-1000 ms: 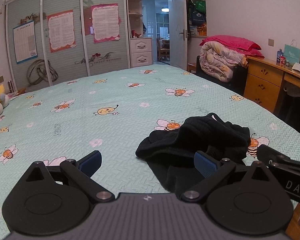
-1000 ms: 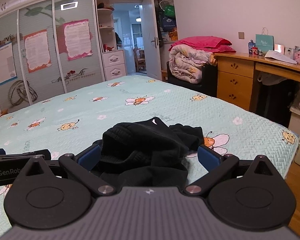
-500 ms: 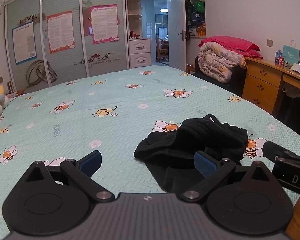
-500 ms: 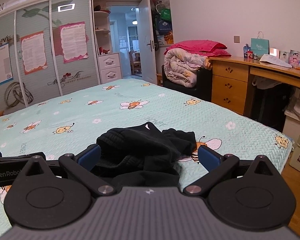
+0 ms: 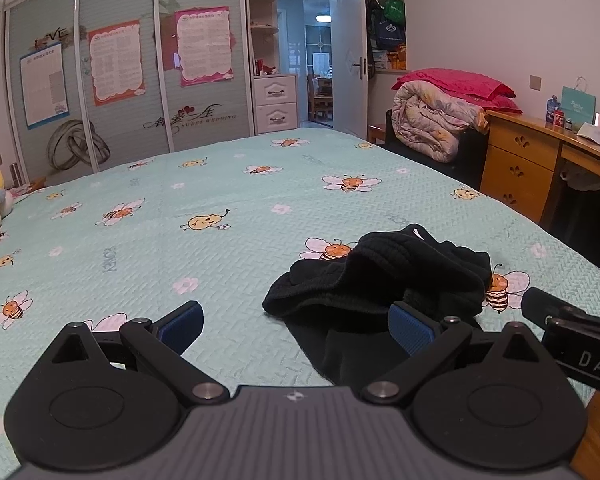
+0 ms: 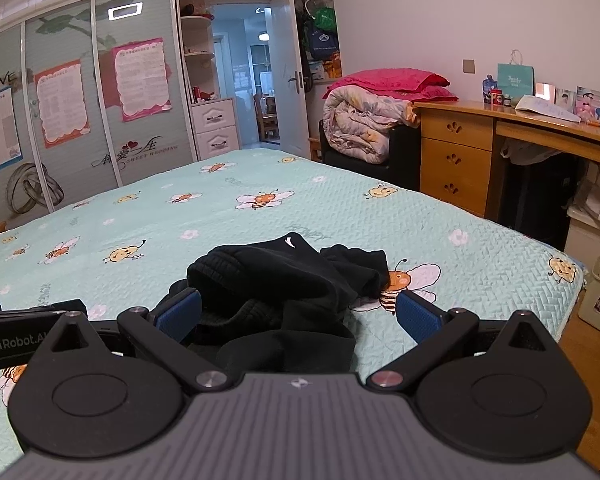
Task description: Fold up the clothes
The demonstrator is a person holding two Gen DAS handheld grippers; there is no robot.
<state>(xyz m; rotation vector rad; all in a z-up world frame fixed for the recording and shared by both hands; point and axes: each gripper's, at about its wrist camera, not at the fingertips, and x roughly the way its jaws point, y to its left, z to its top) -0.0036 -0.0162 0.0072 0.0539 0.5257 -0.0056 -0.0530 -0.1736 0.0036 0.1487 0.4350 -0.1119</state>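
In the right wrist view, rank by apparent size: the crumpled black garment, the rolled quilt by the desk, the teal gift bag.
1. Crumpled black garment, largest, though it lies nearest the camera.
2. Rolled pale floral quilt, somewhat smaller in the frame but farther off, so true order is unsure.
3. Teal paper gift bag, clearly smallest.

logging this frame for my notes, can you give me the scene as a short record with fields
setting: bedroom
surface: bed with mint cover printed with bees
garment: black clothing, crumpled in a heap near the bed's near right corner, not yet folded
garment mark: small white logo on top
left gripper: jaws wide open, holding nothing, garment's left edge ahead of its right finger
right gripper: jaws wide open, holding nothing, garment between and ahead of them
background: wardrobe with posters, open door, rolled quilt, wooden desk
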